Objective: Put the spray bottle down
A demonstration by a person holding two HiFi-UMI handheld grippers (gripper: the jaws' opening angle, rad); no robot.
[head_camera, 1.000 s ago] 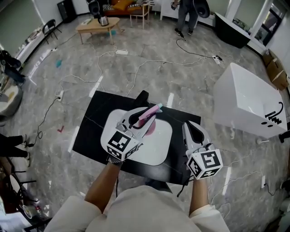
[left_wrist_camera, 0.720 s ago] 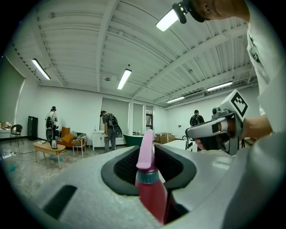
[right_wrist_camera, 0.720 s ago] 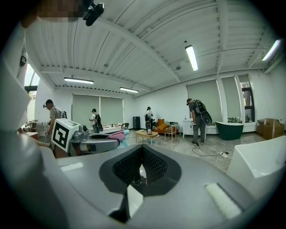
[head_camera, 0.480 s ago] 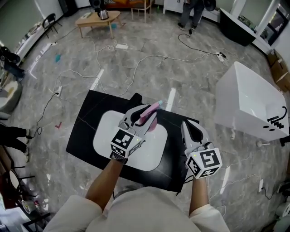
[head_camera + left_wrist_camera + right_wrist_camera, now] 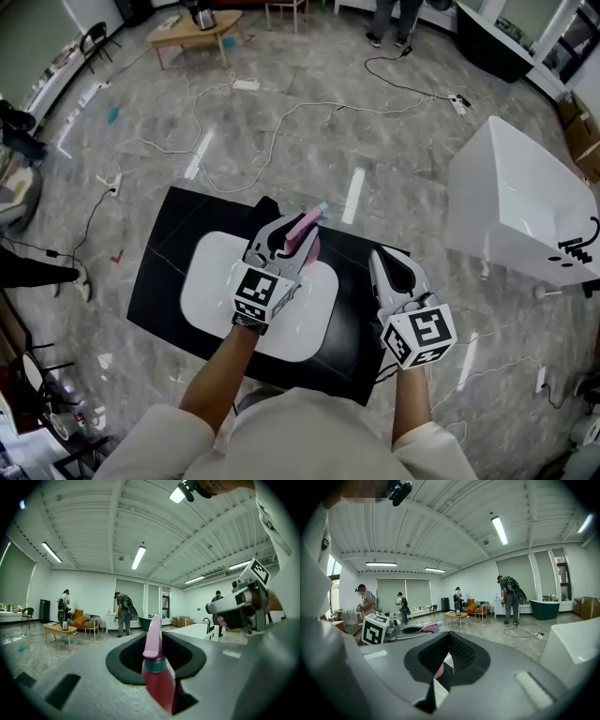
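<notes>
Bench [image 5: 164, 248] surface is black and stands on a grey stone floor [image 5: 281, 141] strewn with cables. A white tray [image 5: 211, 281] with rounded corners lies flat on the bench and takes up much of its middle.

Over the far right part of that tray hangs the left gripper [image 5: 292, 239], seen from its own camera at [image 5: 154, 651]. It is clamped on the spray bottle [image 5: 306, 225], with a jaw pressing on either side below the head. The bottle [image 5: 157, 677] has a reddish-pink body, a teal collar and a pale pink spray head. It is tilted, with the head pointing away from the person toward the far right corner of the bench. The head view does not show whether its base touches the tray, and its fill level cannot be made out.

Beside it, above the right edge of the bench and just off the tray, the right gripper [image 5: 394, 272] is held level. In its own view [image 5: 449, 658] the jaws lie together and grasp nothing.

Off the bench to the right, a white box-shaped tub [image 5: 511, 211] with a black tap [image 5: 574, 240] stands on the floor.
</notes>
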